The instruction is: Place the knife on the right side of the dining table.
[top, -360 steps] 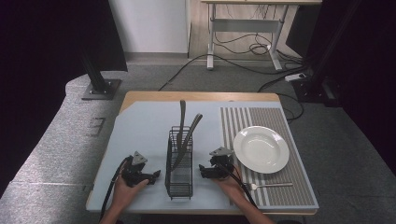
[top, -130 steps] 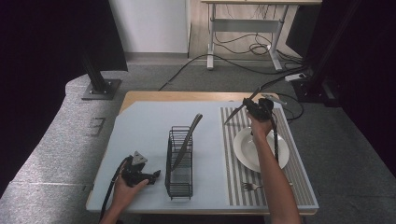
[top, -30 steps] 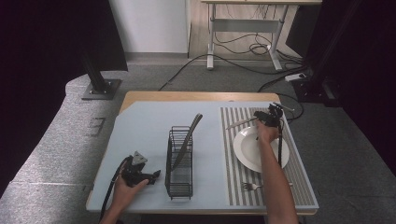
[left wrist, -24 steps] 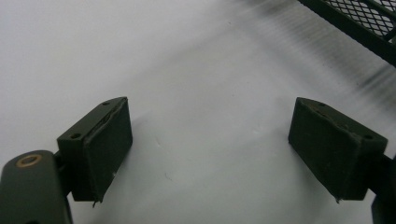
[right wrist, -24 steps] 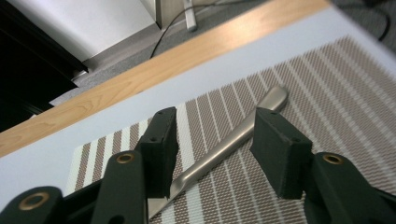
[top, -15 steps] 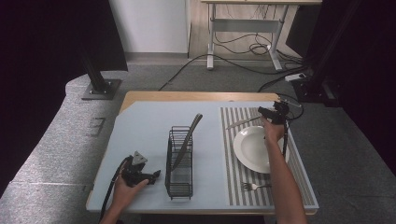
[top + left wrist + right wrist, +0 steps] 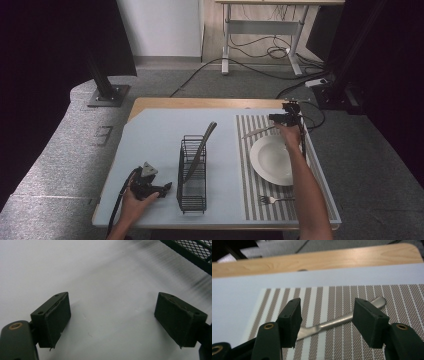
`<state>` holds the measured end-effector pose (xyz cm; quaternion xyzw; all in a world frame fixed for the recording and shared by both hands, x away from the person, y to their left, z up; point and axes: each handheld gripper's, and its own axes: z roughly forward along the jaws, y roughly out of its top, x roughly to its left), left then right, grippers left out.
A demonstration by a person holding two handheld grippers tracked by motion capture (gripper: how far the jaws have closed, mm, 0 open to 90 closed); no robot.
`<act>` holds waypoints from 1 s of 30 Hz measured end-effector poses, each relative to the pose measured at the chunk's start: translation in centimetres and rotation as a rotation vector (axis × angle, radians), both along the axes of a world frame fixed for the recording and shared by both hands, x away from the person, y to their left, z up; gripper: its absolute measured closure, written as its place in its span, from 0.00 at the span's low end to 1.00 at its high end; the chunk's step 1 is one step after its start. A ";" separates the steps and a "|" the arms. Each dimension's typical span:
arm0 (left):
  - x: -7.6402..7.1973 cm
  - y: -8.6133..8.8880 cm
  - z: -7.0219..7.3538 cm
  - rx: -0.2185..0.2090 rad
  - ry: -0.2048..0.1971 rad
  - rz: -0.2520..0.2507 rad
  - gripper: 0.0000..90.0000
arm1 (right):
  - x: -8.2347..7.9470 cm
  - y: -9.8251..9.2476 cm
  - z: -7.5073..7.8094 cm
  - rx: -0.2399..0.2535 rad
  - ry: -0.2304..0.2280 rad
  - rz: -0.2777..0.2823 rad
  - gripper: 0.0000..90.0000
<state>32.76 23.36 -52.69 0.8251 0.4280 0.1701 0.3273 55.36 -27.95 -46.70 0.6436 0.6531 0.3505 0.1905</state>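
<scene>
A steel knife (image 7: 256, 132) lies flat on the striped placemat (image 7: 250, 175), just beyond the white plate (image 7: 272, 160). My right gripper (image 7: 274, 118) hovers at the mat's far edge, open, with the knife (image 7: 337, 321) on the mat below and between its jaws. In the right gripper view the gripper (image 7: 325, 315) holds nothing. A black wire rack (image 7: 192, 172) stands mid-table with one grey utensil (image 7: 204, 140) leaning in it. To the rack's left, my left gripper (image 7: 159, 188) rests on the table, and its own view shows the gripper (image 7: 112, 317) open and empty.
A fork (image 7: 272, 200) lies on the placemat near the front edge. The rack's corner (image 7: 197, 250) is close to the left gripper. The pale blue table top (image 7: 150, 140) ends in a wooden edge (image 7: 317, 262) at the back.
My right gripper carried the knife from the rack to the far side of the placemat, lowered it and let it go. The left gripper stayed where it was.
</scene>
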 end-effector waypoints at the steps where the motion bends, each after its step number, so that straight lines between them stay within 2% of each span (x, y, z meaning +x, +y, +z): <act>1: 0.0 0.0 0.0 0.000 0.000 0.000 0.14 | 0.2 -0.1 -0.1 -0.016 0.005 0.000 0.44; 3: 0.0 0.0 0.0 0.000 0.000 0.000 0.14 | 0.4 -0.3 -0.2 -0.022 0.020 -0.003 0.44; 4: 0.0 0.0 0.0 0.000 0.000 0.000 0.14 | 0.9 -0.6 -0.4 -0.064 0.043 -0.007 0.44; 8: 0.0 0.0 0.0 0.000 0.000 0.000 0.14 | 1.7 -0.8 -0.5 -0.123 0.057 -0.006 0.46; 9: 0.0 0.0 0.0 0.000 0.000 0.000 0.14 | 1.7 -0.8 -0.5 -0.123 0.057 -0.006 0.46; 10: 0.0 0.0 0.0 0.000 0.001 0.000 0.14 | 2.2 -0.5 -0.5 -0.155 0.070 0.010 0.46; 16: 0.0 0.0 0.0 0.000 0.000 0.000 0.14 | 3.2 0.6 -0.9 -0.207 0.092 0.046 0.47; 17: 0.0 0.0 0.0 0.000 0.001 0.000 0.14 | 3.5 1.2 -1.0 -0.246 0.102 0.063 0.47; 22: 0.0 0.0 0.0 0.000 0.000 0.000 0.14 | 4.2 2.1 -1.6 -0.331 0.133 0.083 0.47; 25: 0.0 0.0 0.0 0.000 0.000 0.000 0.14 | 4.6 2.0 -2.5 -0.358 0.176 0.083 0.47; 30: 0.0 0.0 0.0 0.000 0.000 0.000 0.14 | 4.8 1.7 -3.0 -0.380 0.207 0.083 0.47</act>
